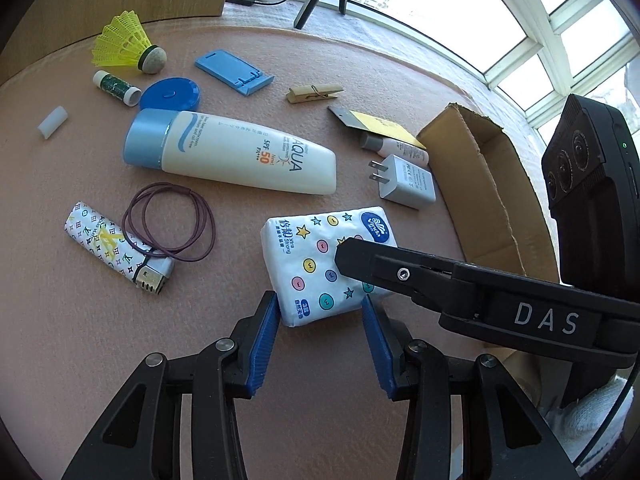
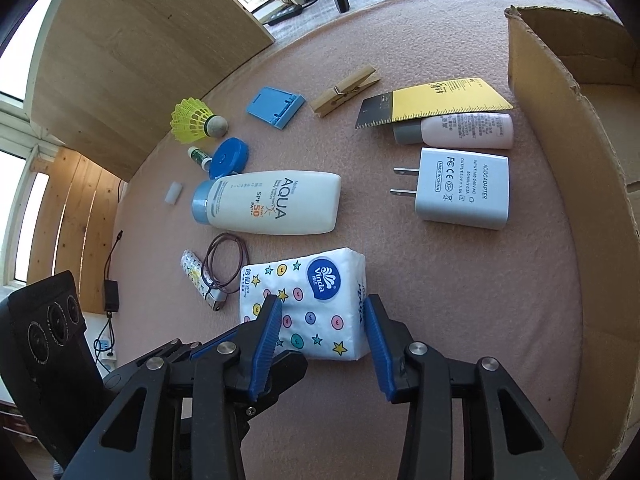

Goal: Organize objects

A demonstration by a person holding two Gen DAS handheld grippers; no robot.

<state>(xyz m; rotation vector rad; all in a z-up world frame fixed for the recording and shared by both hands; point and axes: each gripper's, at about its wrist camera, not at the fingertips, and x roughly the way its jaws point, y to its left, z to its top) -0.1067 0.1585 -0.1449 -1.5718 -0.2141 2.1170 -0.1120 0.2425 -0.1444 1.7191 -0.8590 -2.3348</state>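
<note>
Our left gripper (image 1: 320,308) and right gripper (image 2: 322,316) both pinch the tissue pack (image 2: 316,300). We should lift evenly toward the box (image 2: 568,160) at three o'clock.

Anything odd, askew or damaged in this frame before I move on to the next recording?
Two things stand out. Both tongs, left and right, straddle the same tissue pack. The hair tie lies hooked over the lighter. The cardboard box has ragged torn edges.

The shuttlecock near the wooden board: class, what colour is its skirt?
Bright yellow, on the shuttlecock; the left wrist view shows it best.
</note>
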